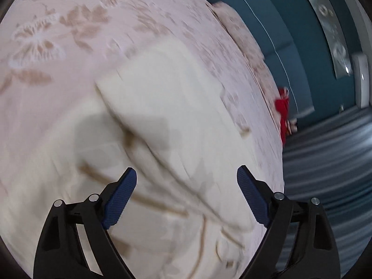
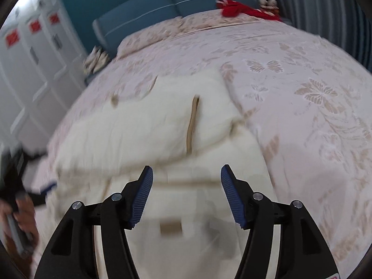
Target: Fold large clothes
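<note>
A large cream garment (image 1: 162,121) with tan trim lies partly folded on the bed; it also shows in the right wrist view (image 2: 144,127), with a tan strip and a tan label near its lower part. My left gripper (image 1: 187,174) is open and empty, hovering above the garment. My right gripper (image 2: 187,171) is open and empty, above the garment's near part. The left gripper and the hand holding it show at the left edge of the right wrist view (image 2: 21,200). Both views are motion-blurred.
The bed has a pink floral cover (image 2: 302,93) (image 1: 69,23). A red cloth (image 2: 237,9) (image 1: 282,109) lies by the pillows near the blue headboard (image 2: 162,2). White wardrobe doors (image 2: 30,58) stand to the left. Striped curtains (image 1: 330,162) hang beyond the bed edge.
</note>
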`<act>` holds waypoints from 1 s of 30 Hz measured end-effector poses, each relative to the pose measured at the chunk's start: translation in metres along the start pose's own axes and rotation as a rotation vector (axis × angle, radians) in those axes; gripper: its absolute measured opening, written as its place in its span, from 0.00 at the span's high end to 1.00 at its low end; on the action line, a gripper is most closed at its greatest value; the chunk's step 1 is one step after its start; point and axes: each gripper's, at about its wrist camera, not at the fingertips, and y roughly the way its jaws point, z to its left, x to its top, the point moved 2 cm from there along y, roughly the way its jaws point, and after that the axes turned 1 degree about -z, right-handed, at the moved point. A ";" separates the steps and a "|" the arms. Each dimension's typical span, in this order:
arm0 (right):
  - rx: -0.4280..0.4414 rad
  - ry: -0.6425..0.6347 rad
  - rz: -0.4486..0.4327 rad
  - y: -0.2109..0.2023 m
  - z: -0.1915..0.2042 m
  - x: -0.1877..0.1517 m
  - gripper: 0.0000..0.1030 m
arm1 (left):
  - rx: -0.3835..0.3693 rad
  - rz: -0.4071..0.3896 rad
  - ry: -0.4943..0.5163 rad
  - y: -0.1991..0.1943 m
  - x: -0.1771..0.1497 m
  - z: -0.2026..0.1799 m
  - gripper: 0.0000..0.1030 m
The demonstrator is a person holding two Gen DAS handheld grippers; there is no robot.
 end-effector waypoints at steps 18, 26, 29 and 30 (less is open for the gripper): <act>0.152 -0.038 -0.035 0.020 0.044 0.044 0.95 | 0.135 -0.095 0.123 -0.033 0.013 0.029 0.93; -0.032 -0.128 0.171 0.100 0.027 0.002 0.92 | 0.305 -0.040 0.213 0.011 -0.011 0.050 0.89; -0.063 -0.118 0.136 0.071 0.030 0.011 0.82 | 0.329 -0.059 0.253 -0.013 -0.011 0.036 0.79; -0.065 -0.117 0.071 0.050 0.034 0.015 0.81 | 0.325 -0.078 0.267 -0.025 -0.011 0.031 0.70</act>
